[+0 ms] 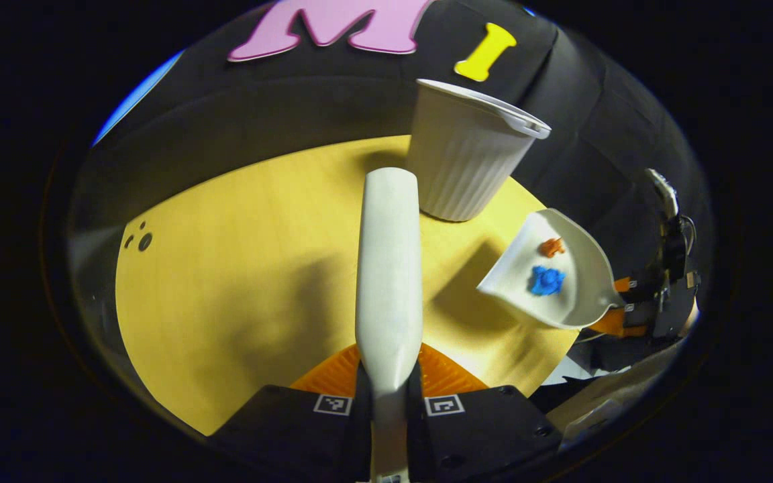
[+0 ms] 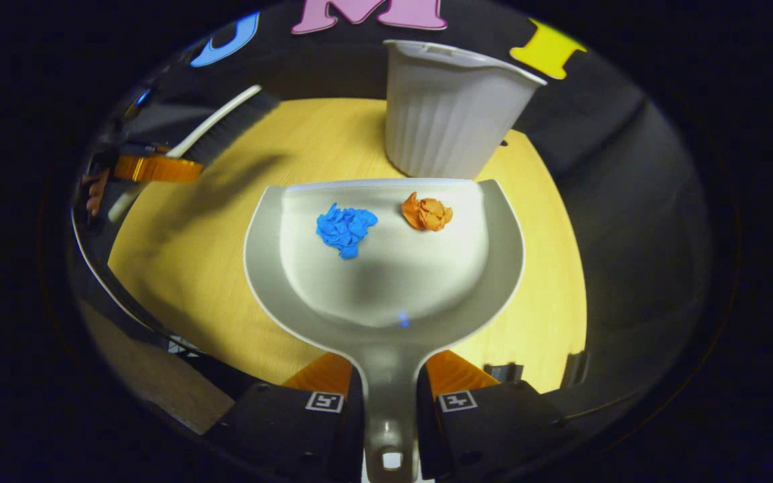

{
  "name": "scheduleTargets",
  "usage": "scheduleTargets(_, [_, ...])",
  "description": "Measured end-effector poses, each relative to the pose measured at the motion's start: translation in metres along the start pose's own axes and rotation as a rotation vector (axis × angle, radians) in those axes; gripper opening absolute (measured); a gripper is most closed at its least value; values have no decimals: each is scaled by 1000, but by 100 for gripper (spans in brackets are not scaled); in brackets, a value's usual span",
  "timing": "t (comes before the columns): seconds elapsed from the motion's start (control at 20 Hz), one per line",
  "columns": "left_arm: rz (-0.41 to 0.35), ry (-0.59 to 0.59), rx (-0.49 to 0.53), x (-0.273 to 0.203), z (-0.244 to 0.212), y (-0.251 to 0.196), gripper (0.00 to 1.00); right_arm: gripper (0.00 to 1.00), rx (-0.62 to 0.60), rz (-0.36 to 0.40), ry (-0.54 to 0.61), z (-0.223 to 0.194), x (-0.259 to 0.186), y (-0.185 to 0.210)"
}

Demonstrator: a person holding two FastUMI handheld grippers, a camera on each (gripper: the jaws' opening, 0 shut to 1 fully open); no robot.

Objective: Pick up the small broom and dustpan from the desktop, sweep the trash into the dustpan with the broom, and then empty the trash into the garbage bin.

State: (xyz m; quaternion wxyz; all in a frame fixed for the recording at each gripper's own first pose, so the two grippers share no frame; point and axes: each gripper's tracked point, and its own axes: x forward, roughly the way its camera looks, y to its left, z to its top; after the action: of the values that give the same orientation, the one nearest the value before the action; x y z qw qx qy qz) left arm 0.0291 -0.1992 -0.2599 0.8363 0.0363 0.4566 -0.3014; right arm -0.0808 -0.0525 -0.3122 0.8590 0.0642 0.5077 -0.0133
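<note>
My left gripper (image 1: 390,376) is shut on the white broom (image 1: 388,261), whose back runs straight ahead above the table; its bristles are hidden. The broom (image 2: 222,131) also appears far left in the right gripper view, with dark bristles, held by the left gripper (image 2: 155,168). My right gripper (image 2: 388,389) is shut on the handle of the grey dustpan (image 2: 386,295), held level above the table. A crumpled blue scrap (image 2: 345,228) and an orange scrap (image 2: 427,212) lie in the pan. The white ribbed garbage bin (image 2: 450,117) stands just beyond the pan's front edge. The dustpan (image 1: 578,285) and the bin (image 1: 467,154) show in the left gripper view.
The round yellow wooden table (image 2: 192,228) carries the bin near its far edge. Small dark holes (image 1: 141,240) mark the tabletop at the left. A hand (image 2: 94,191) holds the left gripper. Black cloth surrounds the table.
</note>
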Motion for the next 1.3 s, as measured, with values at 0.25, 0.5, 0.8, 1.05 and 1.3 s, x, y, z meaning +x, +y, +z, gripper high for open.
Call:
scheduleTargets(0.25, [9,16,31,4,-12,6,25,36,203,-47,-71,36,-52,-23])
scheduleTargets(0.5, [-47,37,7,13,-25,0,25,36,235,-172,-117,85,-105,-68])
scheduleTargets(0.8, [-51,60,-19,13,-37,9,25,36,99,-336,-109,156,-117,-142])
scheduleTargets(1.05, [-42,57,-41,15,-41,24,25,36,-38,-413,-36,202,-97,-181])
scheduleTargets(1.3, [-36,58,-56,16,-47,34,25,36,-235,-463,50,239,-93,-197])
